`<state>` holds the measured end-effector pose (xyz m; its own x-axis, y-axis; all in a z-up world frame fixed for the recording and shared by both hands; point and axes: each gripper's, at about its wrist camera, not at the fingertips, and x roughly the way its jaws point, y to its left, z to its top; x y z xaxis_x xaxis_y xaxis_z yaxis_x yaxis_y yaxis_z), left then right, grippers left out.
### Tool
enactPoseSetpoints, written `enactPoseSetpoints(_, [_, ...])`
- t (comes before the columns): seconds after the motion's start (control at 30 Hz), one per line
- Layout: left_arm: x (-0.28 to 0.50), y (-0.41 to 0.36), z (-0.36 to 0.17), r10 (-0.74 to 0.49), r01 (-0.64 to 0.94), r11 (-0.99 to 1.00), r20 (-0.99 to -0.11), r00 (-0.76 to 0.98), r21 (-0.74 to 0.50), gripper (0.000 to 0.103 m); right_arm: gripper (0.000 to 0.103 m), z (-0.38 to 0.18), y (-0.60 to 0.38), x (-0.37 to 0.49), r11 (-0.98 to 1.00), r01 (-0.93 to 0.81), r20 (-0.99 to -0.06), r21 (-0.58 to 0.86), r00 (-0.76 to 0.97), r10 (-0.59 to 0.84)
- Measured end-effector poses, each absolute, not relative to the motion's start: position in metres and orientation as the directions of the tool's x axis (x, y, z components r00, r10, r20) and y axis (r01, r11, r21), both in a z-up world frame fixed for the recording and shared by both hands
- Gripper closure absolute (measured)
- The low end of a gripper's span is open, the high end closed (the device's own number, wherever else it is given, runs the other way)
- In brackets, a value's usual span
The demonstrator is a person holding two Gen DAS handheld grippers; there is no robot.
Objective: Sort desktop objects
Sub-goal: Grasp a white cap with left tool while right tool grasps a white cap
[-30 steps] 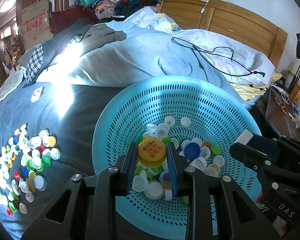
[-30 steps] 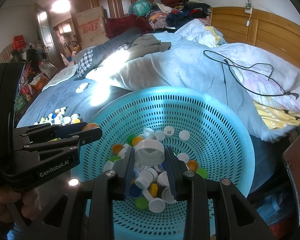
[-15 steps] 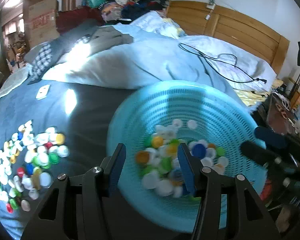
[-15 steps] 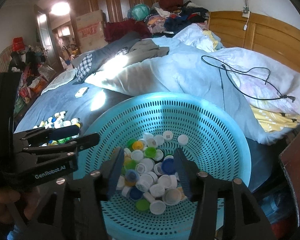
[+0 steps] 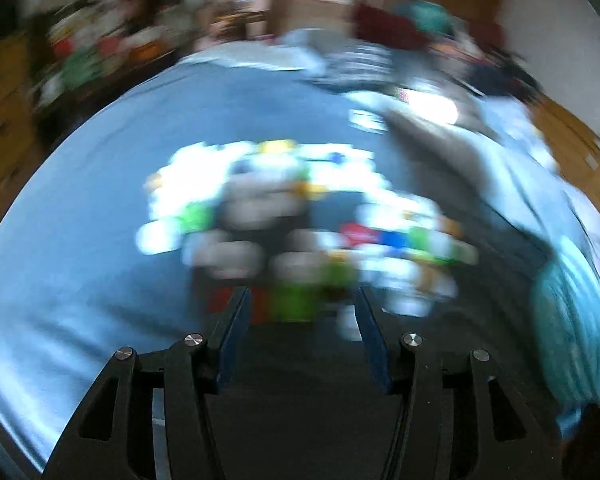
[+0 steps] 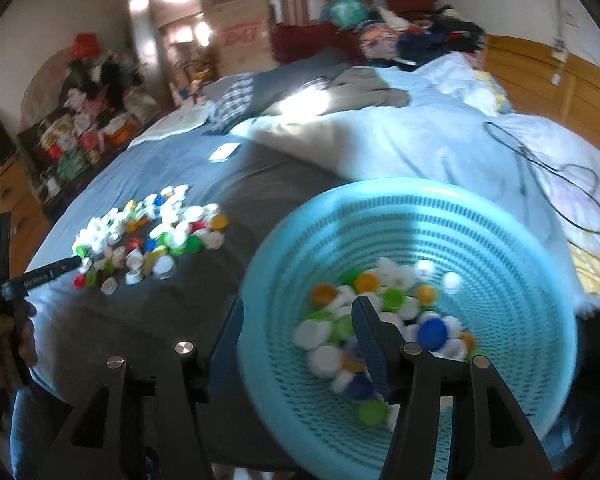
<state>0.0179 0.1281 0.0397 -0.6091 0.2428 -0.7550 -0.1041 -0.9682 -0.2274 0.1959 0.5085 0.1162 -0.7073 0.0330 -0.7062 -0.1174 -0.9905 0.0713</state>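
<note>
Left wrist view first, and it's a smeary mess of blur. The left gripper (image 5: 300, 320) has its jaws spread with nothing pinched between them, pointing down at the scattered pile of small round plastic bottle caps (image 5: 300, 220) lying on the grey-blue bedsheet (image 5: 80, 280). White ones mostly, with green, red, blue and yellow blobs mixed in; can't pick out single caps in this blur. The round light-blue perforated plastic basket (image 5: 572, 328) peeks in at the right edge, well apart from the pile.

Right wrist view is a lot clearer. The right gripper (image 6: 296, 328) is also spread and holding nothing. One finger hangs over the caps inside the basket (image 6: 500, 232) and the other sits outside its rim, so the rim runs between them. A heap of caps sits in the basket bottom (image 6: 380, 320), and the other pile is off to the left on the bed, with the tip of the left gripper reaching in at its near edge.

Handling-wise, I'd guess these caps are super light, stiff and a bit slick, so they'll skitter or flip if nudged. Best bet is pinching one across its ribbed rim, on a cap at the edge of the pile so neighbours don't get dragged along.
</note>
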Motion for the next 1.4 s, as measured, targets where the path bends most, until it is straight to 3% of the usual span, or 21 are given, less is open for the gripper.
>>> enactPoseSetpoints(0.23, [-0.027, 0.089, 0.016, 0.239, -0.083, -0.968, -0.774, -0.586, -0.235, 0.057, 0.042, 0.100, 0.449, 0.162, -0.999, -0.013, -0.748, 0.038, -0.664, -0.020])
enactPoseSetpoints(0.33, [-0.050, 0.083, -0.001, 0.125, -0.013, -0.990, -0.814, -0.568, -0.143, 0.056, 0.042, 0.096, 0.430, 0.152, -1.000, 0.019, -0.762, 0.018, -0.647, -0.026])
enactPoseSetpoints(0.47, [-0.063, 0.052, -0.007, 0.064, 0.090, -0.986, -0.825, -0.562, -0.138, 0.056, 0.042, 0.094, 0.411, 0.142, -0.999, 0.042, -0.776, -0.008, -0.631, -0.020])
enactPoseSetpoints(0.53, [-0.054, 0.033, 0.001, 0.115, 0.091, -0.973, -0.788, -0.604, -0.212, 0.056, 0.042, 0.092, 0.406, 0.138, -0.999, 0.047, -0.780, -0.014, -0.626, -0.019])
enactPoseSetpoints(0.9, [-0.053, 0.028, -0.015, 0.234, -0.162, -0.971, -0.814, -0.532, -0.173, 0.056, 0.041, 0.069, 0.351, 0.103, -0.988, 0.153, -0.812, 0.028, -0.572, -0.112])
enactPoseSetpoints(1.13, [-0.071, 0.044, -0.019, 0.275, -0.207, -0.959, -0.797, -0.538, -0.192, 0.057, 0.041, 0.061, 0.333, 0.095, -0.983, 0.180, -0.823, 0.033, -0.553, -0.129])
enactPoseSetpoints(1.2, [-0.072, 0.045, -0.018, 0.269, -0.208, -0.961, -0.787, -0.555, -0.181, 0.073, 0.041, 0.059, 0.327, 0.092, -0.981, 0.191, -0.828, 0.045, -0.542, -0.144])
enactPoseSetpoints(1.27, [-0.068, 0.038, -0.017, 0.280, -0.191, -0.959, -0.774, -0.568, -0.207, 0.079, 0.042, 0.060, 0.317, 0.090, -0.974, 0.222, -0.823, 0.050, -0.543, -0.167])
enactPoseSetpoints(1.37, [-0.062, 0.025, -0.016, 0.286, -0.151, -0.958, -0.743, -0.605, -0.245, 0.097, 0.044, 0.060, 0.294, 0.080, -0.957, 0.283, -0.815, 0.060, -0.540, -0.211])
enactPoseSetpoints(1.4, [-0.060, 0.020, -0.016, 0.278, -0.130, -0.959, -0.736, -0.617, -0.253, 0.097, 0.046, 0.059, 0.284, 0.075, -0.950, 0.305, -0.815, 0.062, -0.535, -0.225])
